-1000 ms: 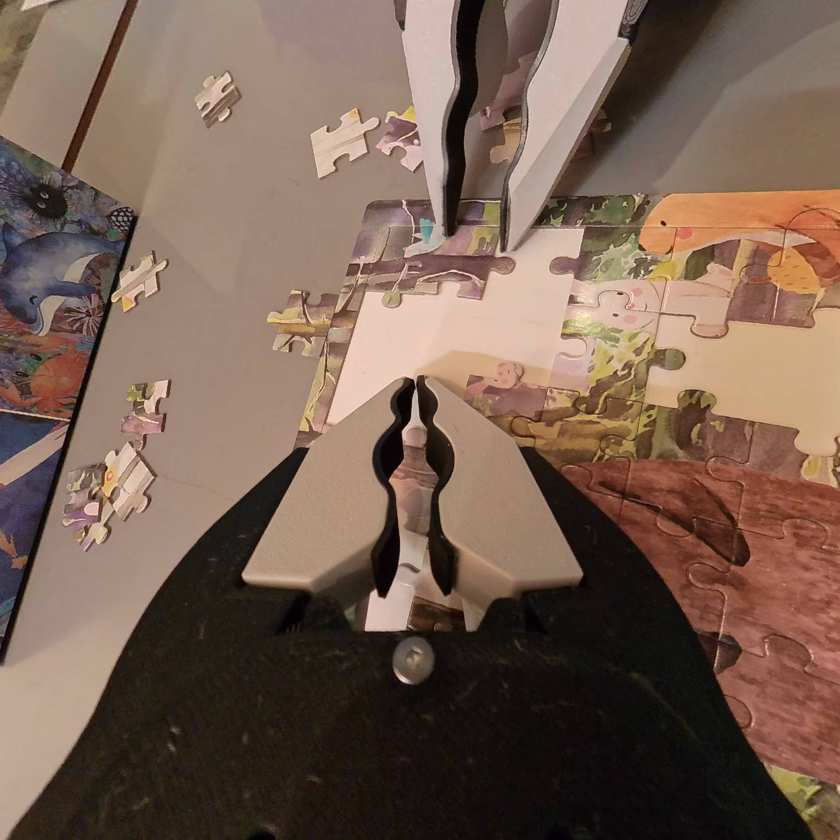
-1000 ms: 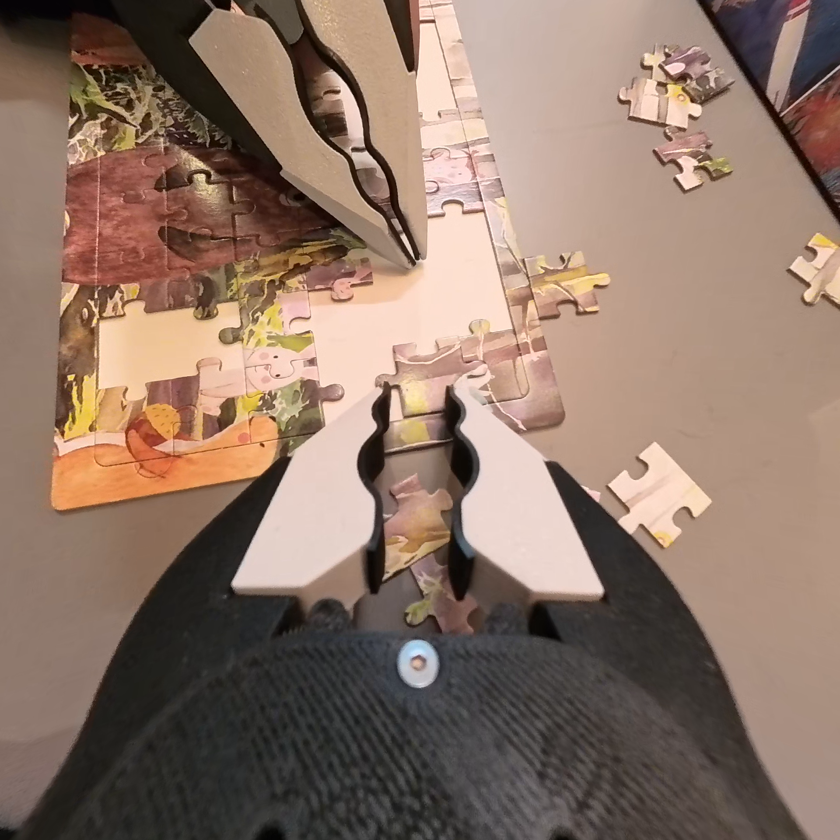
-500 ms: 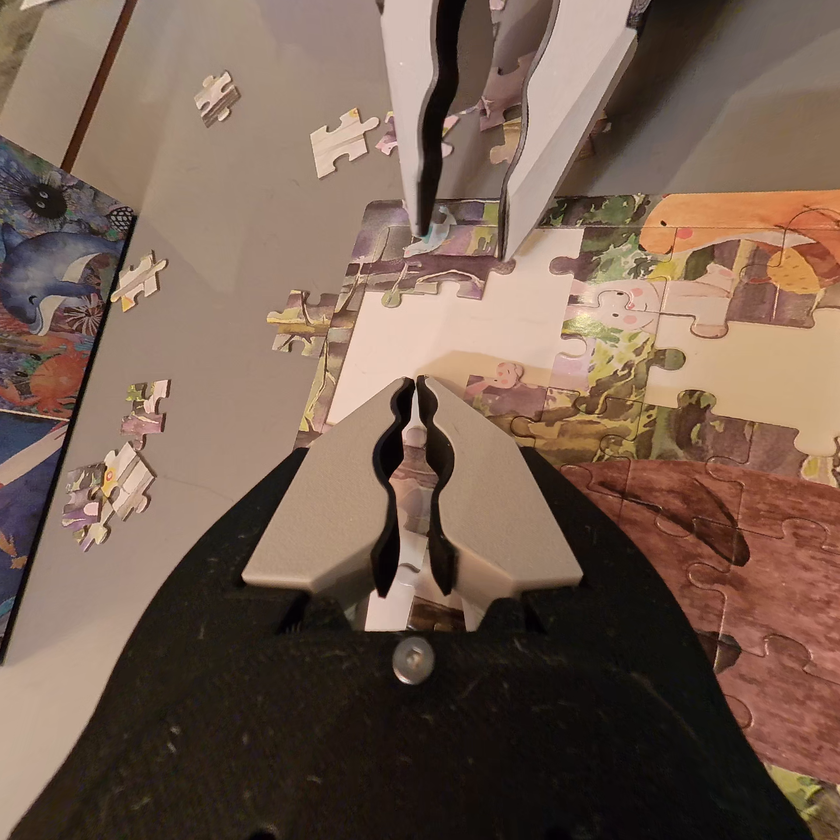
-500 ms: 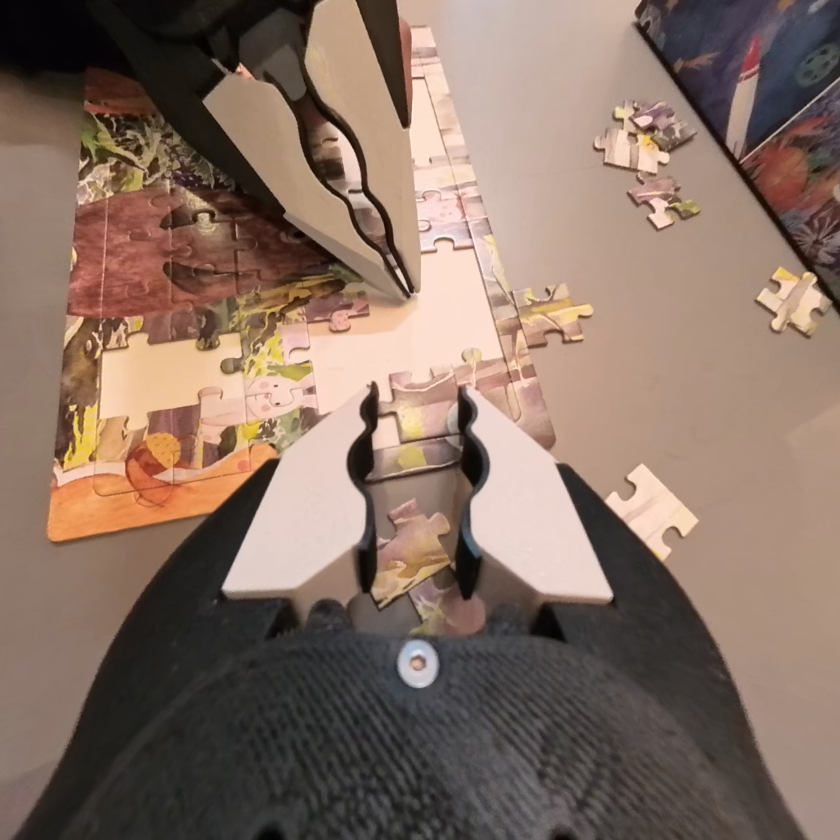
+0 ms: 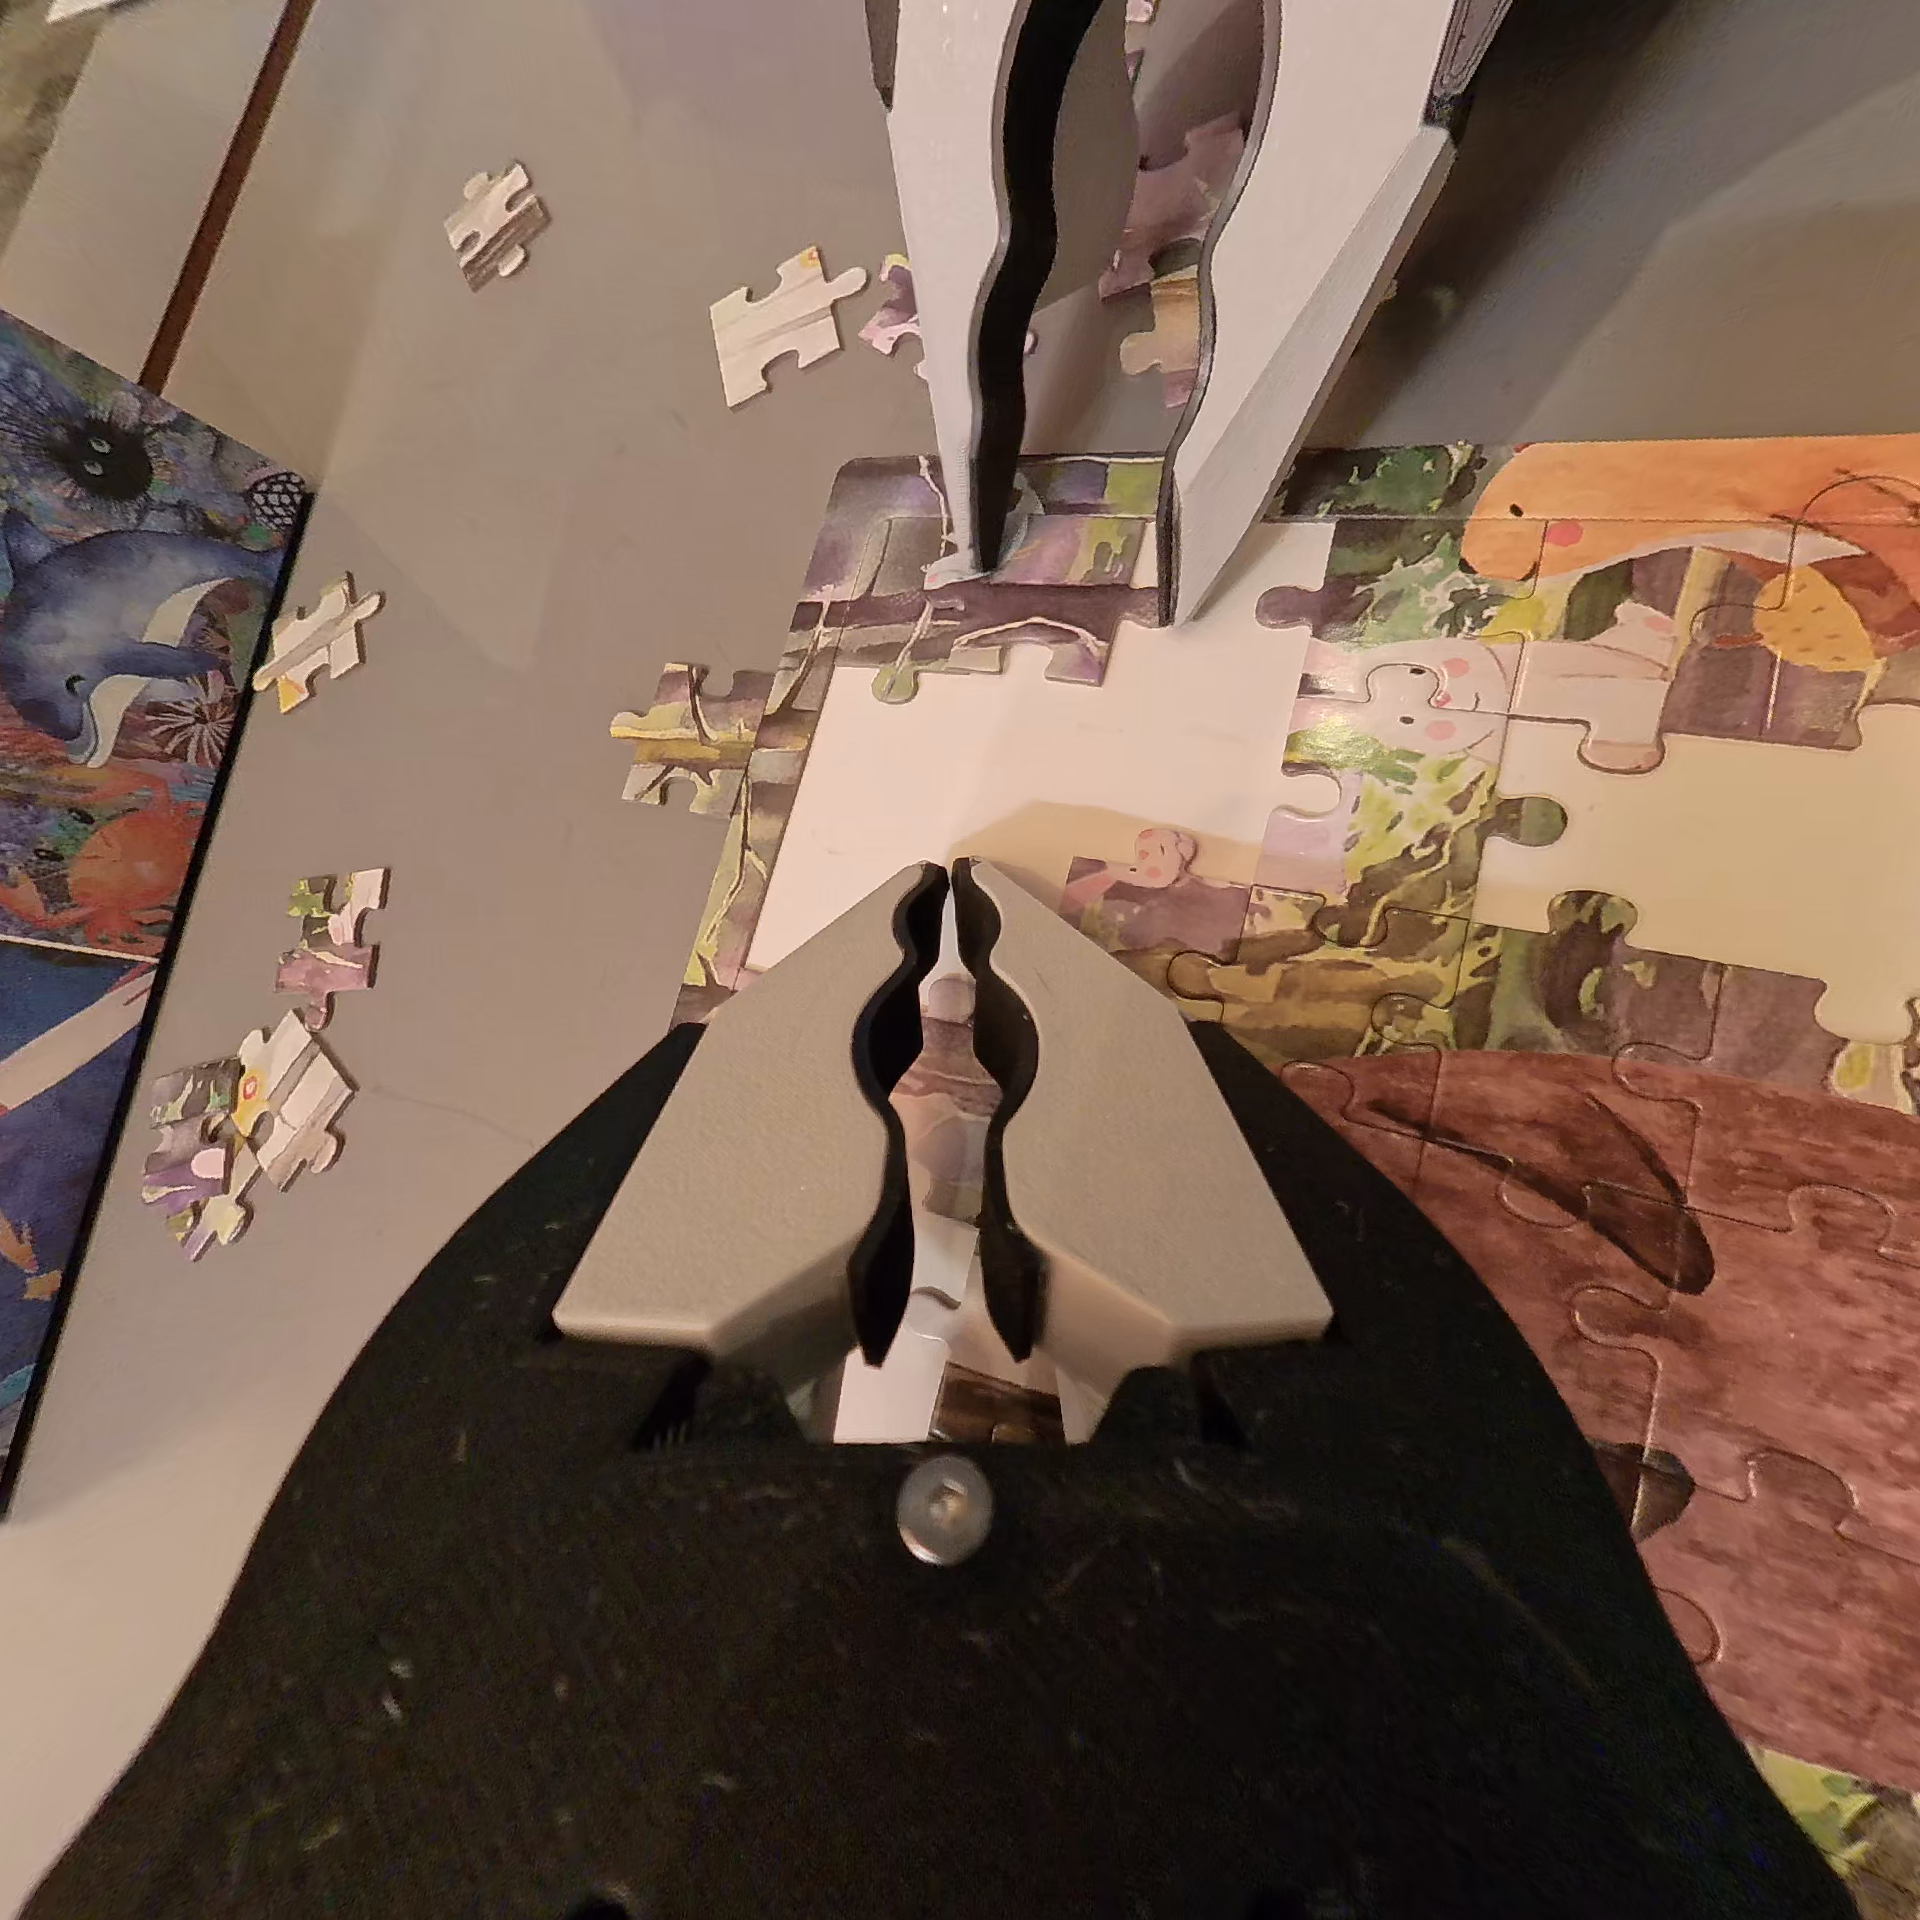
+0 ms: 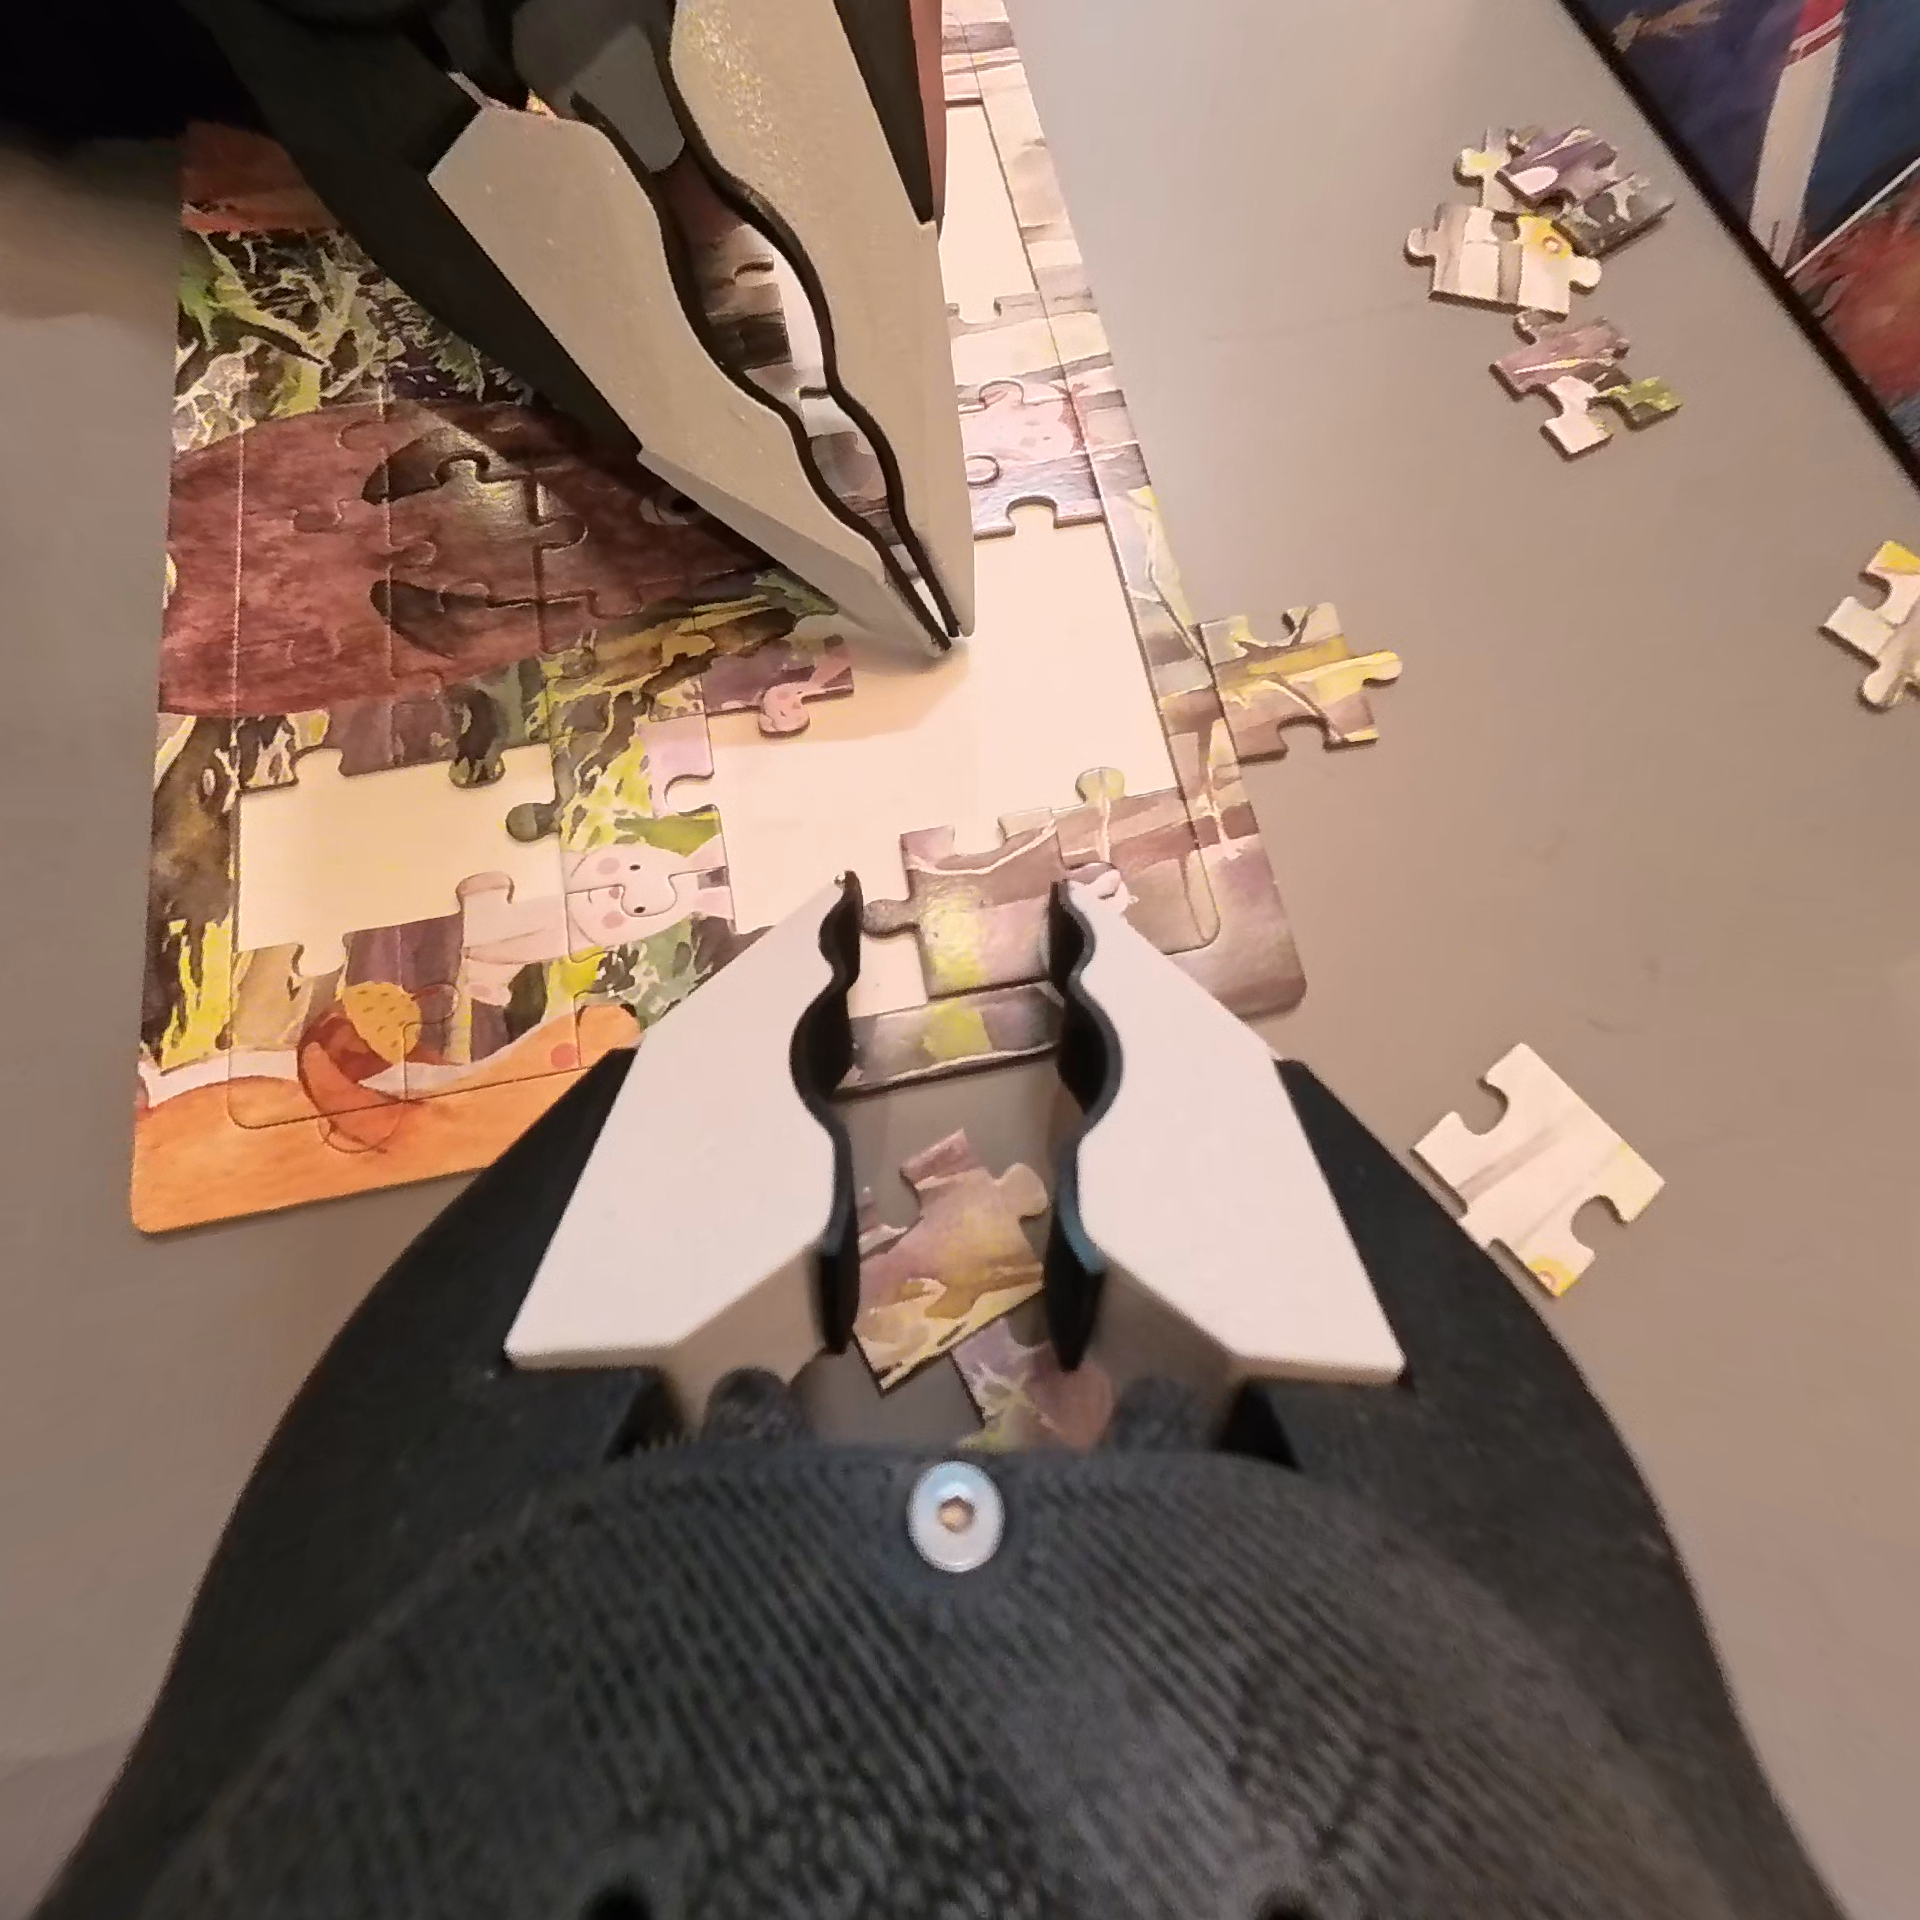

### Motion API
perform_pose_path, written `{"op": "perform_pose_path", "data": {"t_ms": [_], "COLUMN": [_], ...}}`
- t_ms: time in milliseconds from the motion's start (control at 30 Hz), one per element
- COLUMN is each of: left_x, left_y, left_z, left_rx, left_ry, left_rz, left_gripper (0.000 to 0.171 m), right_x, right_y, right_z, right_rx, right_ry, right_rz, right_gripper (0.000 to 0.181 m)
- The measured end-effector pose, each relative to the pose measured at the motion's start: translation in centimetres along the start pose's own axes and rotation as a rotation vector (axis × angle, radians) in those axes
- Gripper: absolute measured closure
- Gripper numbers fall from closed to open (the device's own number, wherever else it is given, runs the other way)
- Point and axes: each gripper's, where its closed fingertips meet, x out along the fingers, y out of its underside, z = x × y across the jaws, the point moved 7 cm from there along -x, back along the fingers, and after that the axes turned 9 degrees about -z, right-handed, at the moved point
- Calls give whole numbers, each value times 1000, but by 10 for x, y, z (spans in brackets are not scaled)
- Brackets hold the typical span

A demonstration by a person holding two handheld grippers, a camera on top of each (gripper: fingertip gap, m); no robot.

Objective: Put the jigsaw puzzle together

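Note:
The partly built jigsaw puzzle (image 5: 1558, 1195) lies flat on the grey table, with bare white gaps (image 5: 1039, 748) in its frame. It also shows in the right wrist view (image 6: 312, 540). My right gripper (image 6: 956, 894) is open, its tips on either side of a purple piece (image 6: 977, 914) in the puzzle's corner row. The left wrist view shows the right gripper (image 5: 1075, 592) coming down from the top over that purple piece (image 5: 1049, 613). My left gripper (image 5: 951, 868) is shut and empty, its tip down on the white gap, as the right wrist view (image 6: 945, 649) also shows.
Loose pieces lie around on the table: a pale one (image 6: 1538, 1164), one against the puzzle's edge (image 6: 1288, 686), a cluster (image 6: 1527, 218), and two under my right gripper (image 6: 945, 1257). A blue picture board (image 5: 94, 675) lies to the left. My hands' fingertips stand some 6 centimeters from each other. The partly built jigsaw puzzle (image 5: 1558, 1195) is about 10 centimeters from my left fingertips.
My right gripper has opened wider over the purple corner piece. My left gripper has stayed still and shut.

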Motion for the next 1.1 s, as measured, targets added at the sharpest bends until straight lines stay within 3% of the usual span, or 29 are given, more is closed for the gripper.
{"op": "perform_pose_path", "data": {"t_ms": [300, 500, 1100], "left_x": [0, 0, 0], "left_y": [0, 0, 0], "left_z": [0, 0, 0], "left_rx": [-1, 1, 0], "left_ry": [0, 0, 0], "left_rz": [0, 0, 0], "left_gripper": [170, 170, 170], "right_x": [-1, 1, -4], "right_y": [0, 1, -1], "right_z": [1, -1, 0], "right_rx": [6, 12, -11], "right_ry": [-16, 7, 10], "right_rz": [3, 6, 5], "right_gripper": [150, 139, 147]}}
